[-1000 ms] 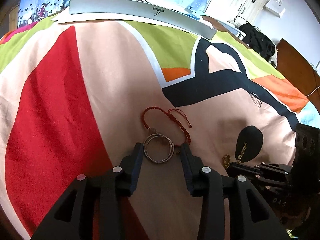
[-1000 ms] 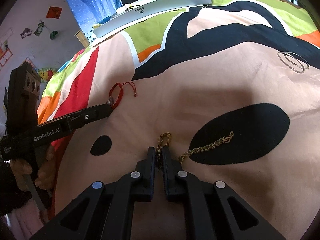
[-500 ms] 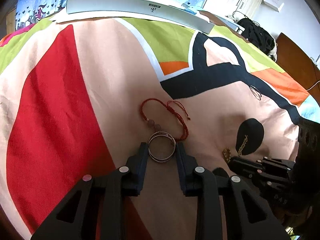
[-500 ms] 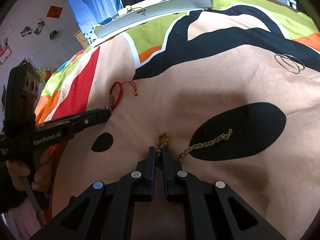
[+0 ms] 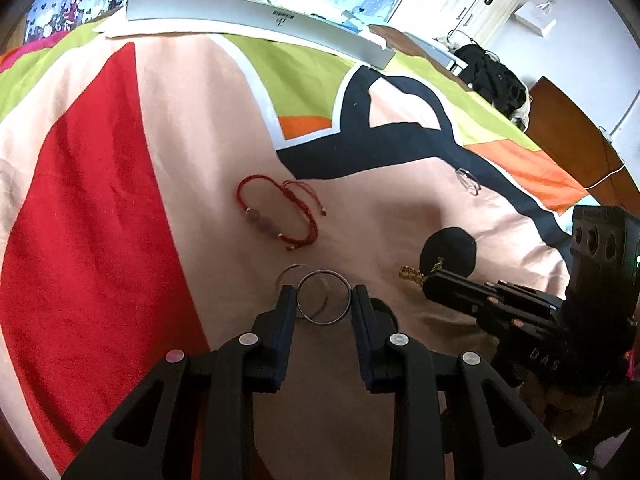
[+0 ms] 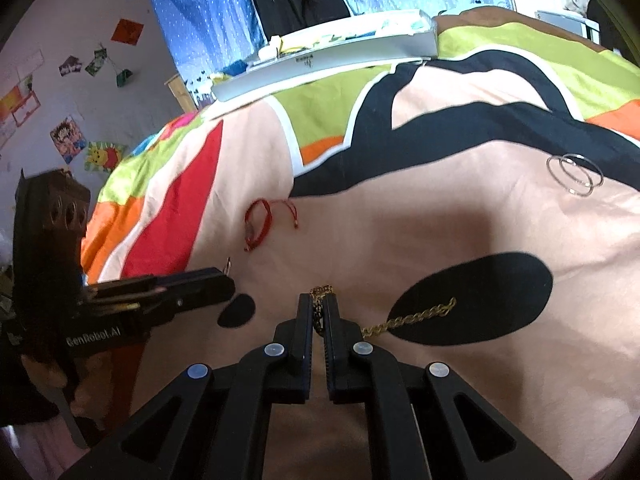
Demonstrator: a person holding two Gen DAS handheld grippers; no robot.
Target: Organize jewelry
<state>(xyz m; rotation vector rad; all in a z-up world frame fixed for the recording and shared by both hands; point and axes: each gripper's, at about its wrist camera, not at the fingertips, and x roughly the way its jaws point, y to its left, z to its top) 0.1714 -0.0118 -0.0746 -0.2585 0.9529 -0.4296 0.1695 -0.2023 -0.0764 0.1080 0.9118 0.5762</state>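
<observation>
Jewelry lies scattered on a patterned bedspread [image 5: 168, 128]. The left claw [image 5: 323, 295] grips the silver bangles [image 5: 322, 302] across their width, while the right claw [image 6: 317, 305] is pinched shut on one end of the gold chain [image 6: 412, 317] — both pieces seem mid-pickup. Next, I judge, comes a careful lift toward the long white box [image 5: 256, 20] at the bed's far edge, keeping the chain from slipping. The red cord bracelet [image 5: 280, 216] waits untouched. "GenRobot.AI" reads on the left tool — the box's logo is illegible.
</observation>
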